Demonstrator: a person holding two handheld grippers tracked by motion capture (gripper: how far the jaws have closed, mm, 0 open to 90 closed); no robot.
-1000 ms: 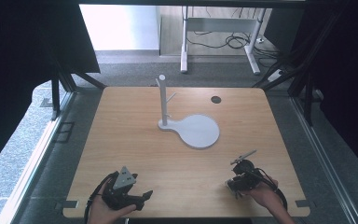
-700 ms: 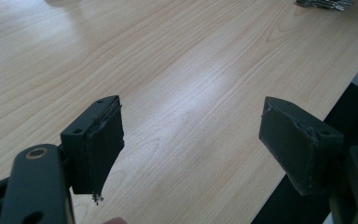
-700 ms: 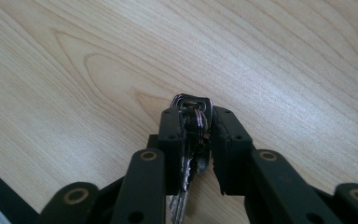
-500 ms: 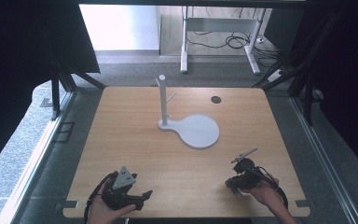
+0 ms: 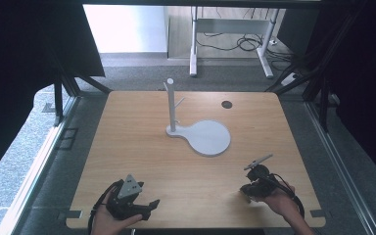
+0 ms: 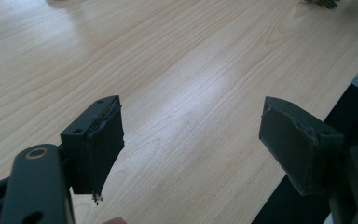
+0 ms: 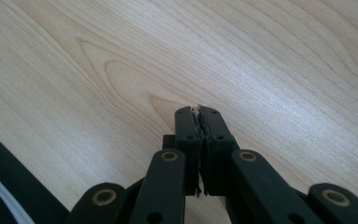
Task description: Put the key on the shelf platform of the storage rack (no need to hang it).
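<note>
Left gripper point(image 5: 149, 204): at near-left edge of the pale wooden surface point(image 5: 142, 147), jaws wide apart, nothing between them; bare wood ahead in the left gripper view.

White stand with round flat base and upright peg post point(image 5: 200, 132): mid-surface, well apart from both grippers, ahead of them; post vertical, base disc toward the right. Open room all round.

Right gripper point(image 7: 198, 112): near-right edge, jaws pressed together, empty. Judged slightly nearer the base disc.

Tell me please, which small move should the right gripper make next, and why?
Probably open the right gripper: its jaws are pressed together with nothing between them, while the left gripper stands wide open. Both rest near the table's front edge, apart from the white stand, so neither can grasp anything yet.
</note>
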